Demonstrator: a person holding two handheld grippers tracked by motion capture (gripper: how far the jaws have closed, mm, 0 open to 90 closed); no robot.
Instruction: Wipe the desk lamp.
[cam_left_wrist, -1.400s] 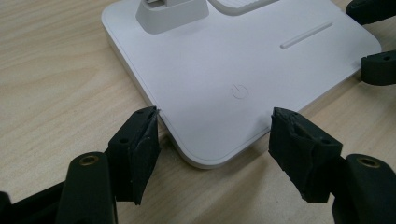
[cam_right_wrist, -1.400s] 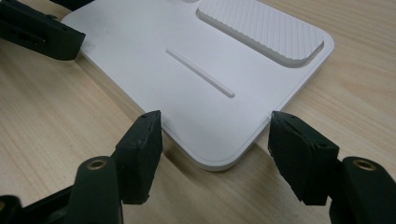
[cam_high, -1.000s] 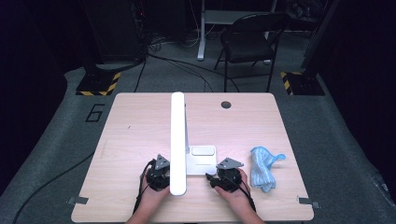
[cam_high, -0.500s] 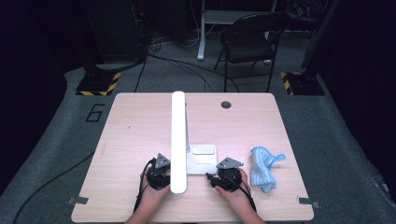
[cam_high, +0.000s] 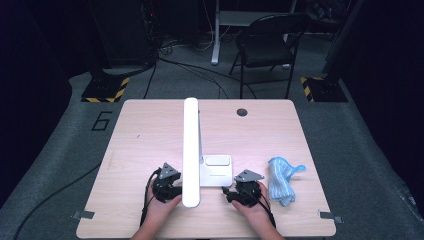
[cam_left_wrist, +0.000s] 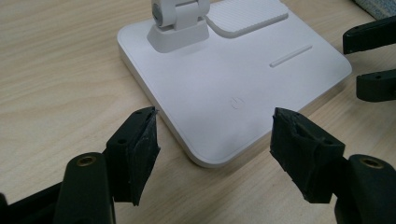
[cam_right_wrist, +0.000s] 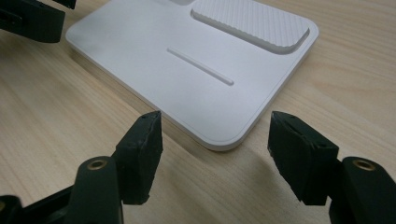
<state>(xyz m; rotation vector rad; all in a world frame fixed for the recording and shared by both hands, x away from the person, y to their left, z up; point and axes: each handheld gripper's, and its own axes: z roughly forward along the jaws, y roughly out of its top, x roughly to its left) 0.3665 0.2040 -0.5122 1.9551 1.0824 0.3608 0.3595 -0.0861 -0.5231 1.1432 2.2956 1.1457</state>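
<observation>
While your left gripper (cam_left_wrist: 215, 140) gapes empty at the lamp base (cam_left_wrist: 224, 79), your right gripper (cam_right_wrist: 215, 140) has just widened, also empty.

the jaws of the right gripper (cam_high: 229, 191) have just been opened wider beside the near corner of the white lamp base (cam_high: 216, 171), and that corner is seen ahead of the gap in the right gripper view, untouched by the pads. the jaws of the left gripper (cam_high: 178, 189) have been eased apart a little at the base's other near corner, nothing pressed between them.
</observation>
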